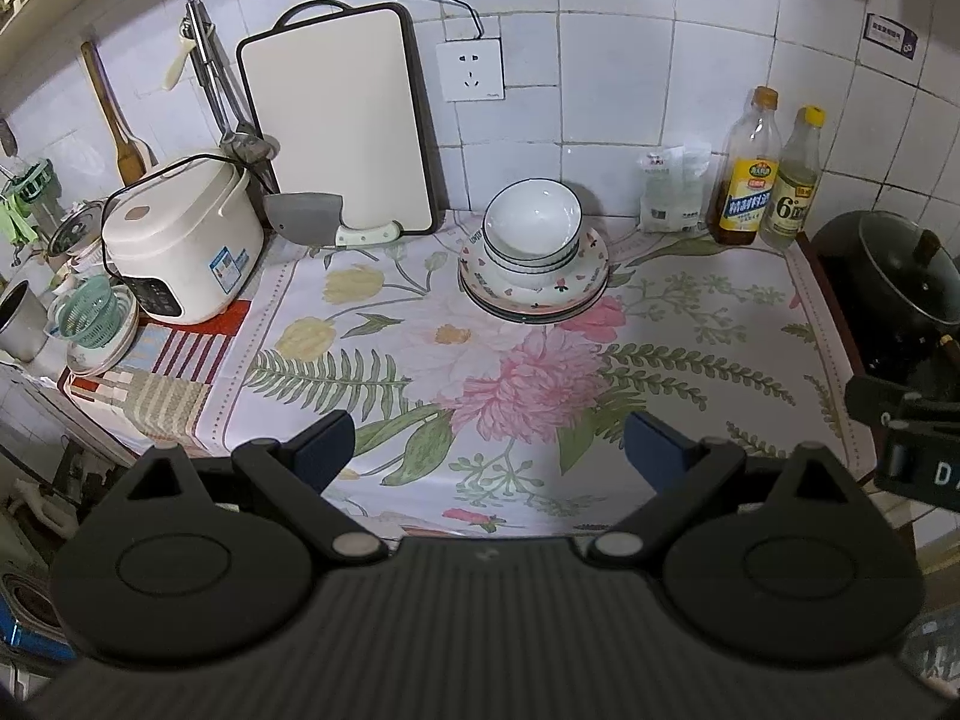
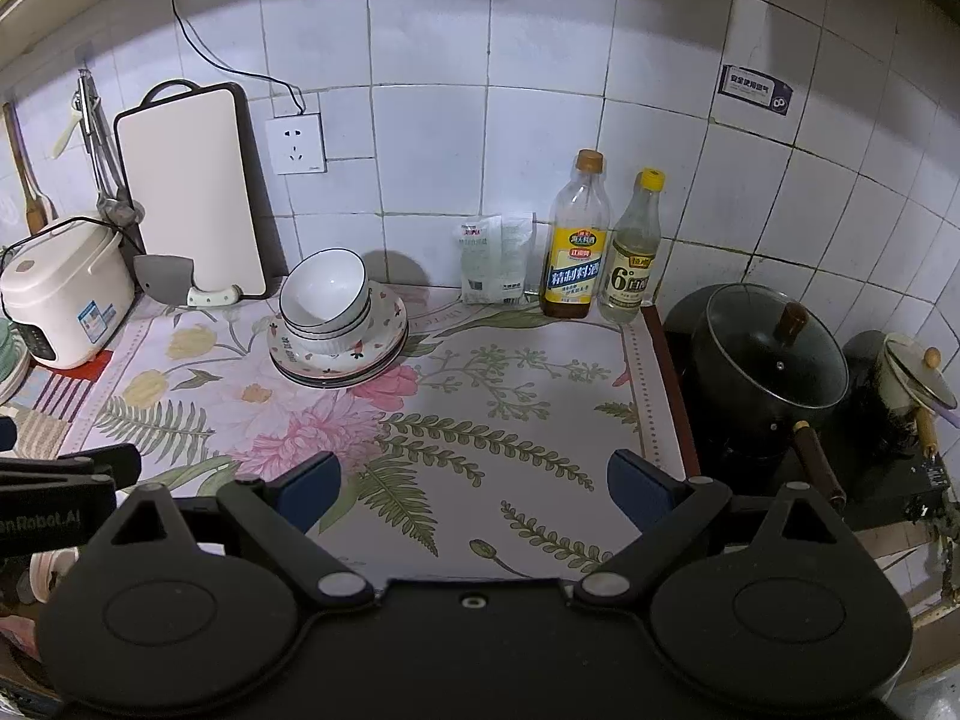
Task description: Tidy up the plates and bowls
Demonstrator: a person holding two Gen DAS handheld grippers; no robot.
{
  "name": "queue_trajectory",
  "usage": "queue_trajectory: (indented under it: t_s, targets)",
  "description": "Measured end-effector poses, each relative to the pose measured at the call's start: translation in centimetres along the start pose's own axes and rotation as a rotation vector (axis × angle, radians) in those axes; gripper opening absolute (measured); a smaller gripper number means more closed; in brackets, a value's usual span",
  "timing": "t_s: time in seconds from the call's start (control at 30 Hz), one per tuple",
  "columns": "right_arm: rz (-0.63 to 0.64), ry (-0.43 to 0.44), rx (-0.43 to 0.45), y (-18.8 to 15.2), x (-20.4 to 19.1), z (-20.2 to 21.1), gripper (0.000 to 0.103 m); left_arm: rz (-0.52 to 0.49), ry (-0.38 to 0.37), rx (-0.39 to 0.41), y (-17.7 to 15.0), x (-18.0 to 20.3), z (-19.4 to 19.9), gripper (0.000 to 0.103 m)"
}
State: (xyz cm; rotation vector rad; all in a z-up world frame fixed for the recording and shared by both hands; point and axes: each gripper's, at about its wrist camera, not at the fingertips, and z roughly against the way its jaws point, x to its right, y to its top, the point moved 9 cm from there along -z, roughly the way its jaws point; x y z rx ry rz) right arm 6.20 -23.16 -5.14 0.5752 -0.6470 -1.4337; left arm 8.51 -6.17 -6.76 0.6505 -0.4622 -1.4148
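Left wrist view: lower plates (image 1: 534, 307) mostly hidden under bowls (image 1: 533, 222); both grippers spread, empty.

White tiled wall (image 2: 540, 90) with a socket (image 2: 296, 143) behind a floral-clothed counter (image 2: 480, 408).

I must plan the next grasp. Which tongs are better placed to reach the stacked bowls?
Probably left. Its tongs are open and the bowls lie almost straight ahead; for the open right tongs, they sit off to the left.
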Motion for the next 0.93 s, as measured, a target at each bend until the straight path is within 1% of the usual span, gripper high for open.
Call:
queue_trajectory:
  t_s: [0.4,0.53,0.93]
  targets:
    - [0.012,0.009,0.017,-0.34,-0.43,-0.04,0.098,0.019,0.008,0.037,-0.15,-0.32,0.35,0.097]
    - [0.011,0.009,0.017,-0.41,-0.47,0.00,0.098,0.004,0.017,0.040,-0.20,-0.04,0.50,0.097]
    - [0.000,0.009,0.013,-0.72,-0.09,-0.04,0.098,0.022,0.015,0.039,-0.45,0.13,0.68,0.097]
